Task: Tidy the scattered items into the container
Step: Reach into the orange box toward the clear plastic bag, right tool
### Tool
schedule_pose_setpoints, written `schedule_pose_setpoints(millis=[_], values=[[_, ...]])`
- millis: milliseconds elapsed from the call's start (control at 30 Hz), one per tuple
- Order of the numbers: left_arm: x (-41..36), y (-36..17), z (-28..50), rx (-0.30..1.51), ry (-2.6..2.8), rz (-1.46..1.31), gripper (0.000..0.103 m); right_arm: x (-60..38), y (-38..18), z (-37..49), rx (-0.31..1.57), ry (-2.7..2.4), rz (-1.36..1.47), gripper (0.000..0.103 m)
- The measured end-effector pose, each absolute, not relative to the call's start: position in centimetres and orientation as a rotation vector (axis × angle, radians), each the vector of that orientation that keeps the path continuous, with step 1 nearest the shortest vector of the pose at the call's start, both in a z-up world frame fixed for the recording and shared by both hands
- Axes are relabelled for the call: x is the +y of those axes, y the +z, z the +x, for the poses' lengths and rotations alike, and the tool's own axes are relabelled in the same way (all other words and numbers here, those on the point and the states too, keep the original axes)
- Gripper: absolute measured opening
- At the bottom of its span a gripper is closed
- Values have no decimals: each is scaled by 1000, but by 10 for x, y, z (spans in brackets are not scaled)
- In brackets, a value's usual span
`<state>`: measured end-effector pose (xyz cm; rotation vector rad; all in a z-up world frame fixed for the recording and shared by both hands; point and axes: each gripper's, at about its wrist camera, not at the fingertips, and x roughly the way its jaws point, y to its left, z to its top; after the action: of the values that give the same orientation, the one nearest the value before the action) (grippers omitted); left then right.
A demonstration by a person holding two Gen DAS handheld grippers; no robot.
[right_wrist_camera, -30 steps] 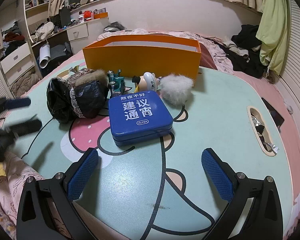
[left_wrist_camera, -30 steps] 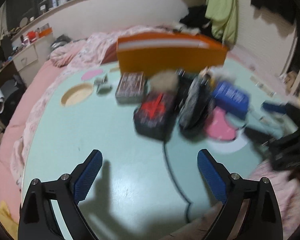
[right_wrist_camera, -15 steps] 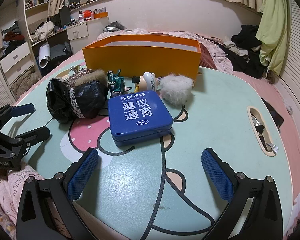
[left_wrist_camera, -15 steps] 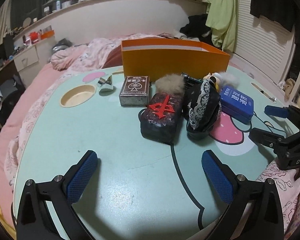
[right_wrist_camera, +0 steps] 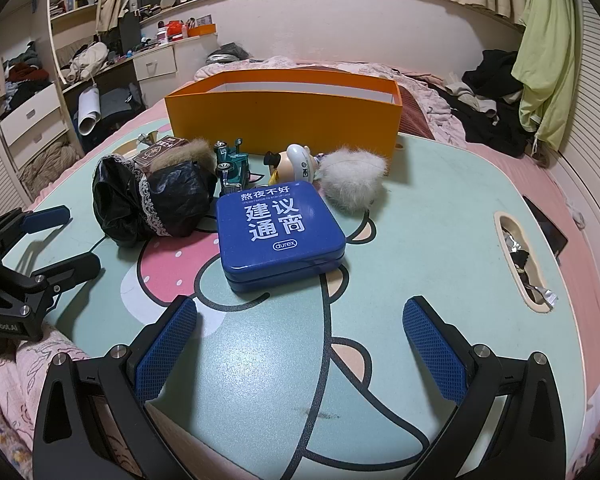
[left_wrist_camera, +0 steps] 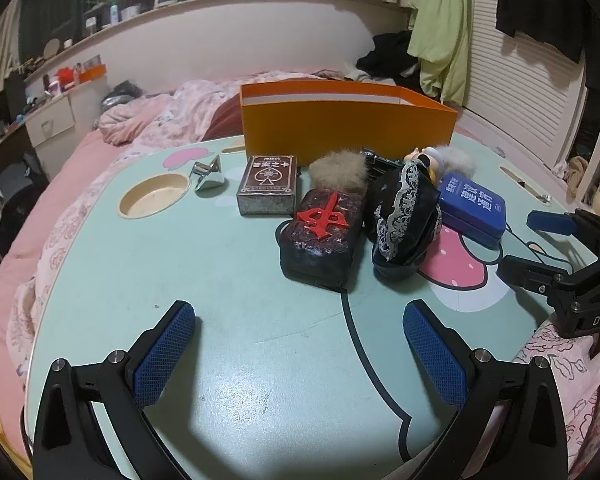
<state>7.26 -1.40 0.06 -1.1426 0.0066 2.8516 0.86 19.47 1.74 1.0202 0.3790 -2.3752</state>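
Observation:
An orange box [left_wrist_camera: 348, 120] [right_wrist_camera: 284, 112] stands open at the table's far side. Before it lie a card deck [left_wrist_camera: 269, 189], a black pouch with a red symbol [left_wrist_camera: 320, 236], a black lace bag [left_wrist_camera: 404, 220] [right_wrist_camera: 152, 200], a blue tin [left_wrist_camera: 470, 206] [right_wrist_camera: 280, 232], a silver clip [left_wrist_camera: 208, 174], a green toy car [right_wrist_camera: 232, 164], a small figurine [right_wrist_camera: 296, 162] and a white fur ball [right_wrist_camera: 354, 178]. My left gripper [left_wrist_camera: 298, 348] [right_wrist_camera: 56, 236] is open near the front edge, short of the pouch. My right gripper [right_wrist_camera: 300, 348] [left_wrist_camera: 536, 240] hovers open just in front of the tin.
The mint cartoon-print table [left_wrist_camera: 220, 280] has a round cup recess [left_wrist_camera: 154, 200] at the left and a slot holding small litter [right_wrist_camera: 520, 256] at the right. Pink bedding [left_wrist_camera: 60, 208] surrounds it. A dresser [right_wrist_camera: 156, 64] and clothes stand beyond.
The left gripper swung and settled, its view going from blurred to steady. The right gripper has stayed put. Both remain open and empty.

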Motion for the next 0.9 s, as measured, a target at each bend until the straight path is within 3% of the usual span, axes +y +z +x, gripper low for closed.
schedule_pose_setpoints(millis=[300, 467, 600, 900], values=[[-15, 0, 74, 2, 2851, -1133, 103, 192, 22, 3, 406, -2378, 1084, 103], [-15, 0, 75, 2, 2851, -1128, 103, 182, 76, -16, 233, -2402, 1047, 103], [-14, 1, 74, 3, 2851, -1127, 103, 143, 113, -54, 281, -2449, 1064, 103], [-15, 1, 74, 1, 2849, -1115, 103, 79, 89, -152, 259, -2423, 1342, 103]])
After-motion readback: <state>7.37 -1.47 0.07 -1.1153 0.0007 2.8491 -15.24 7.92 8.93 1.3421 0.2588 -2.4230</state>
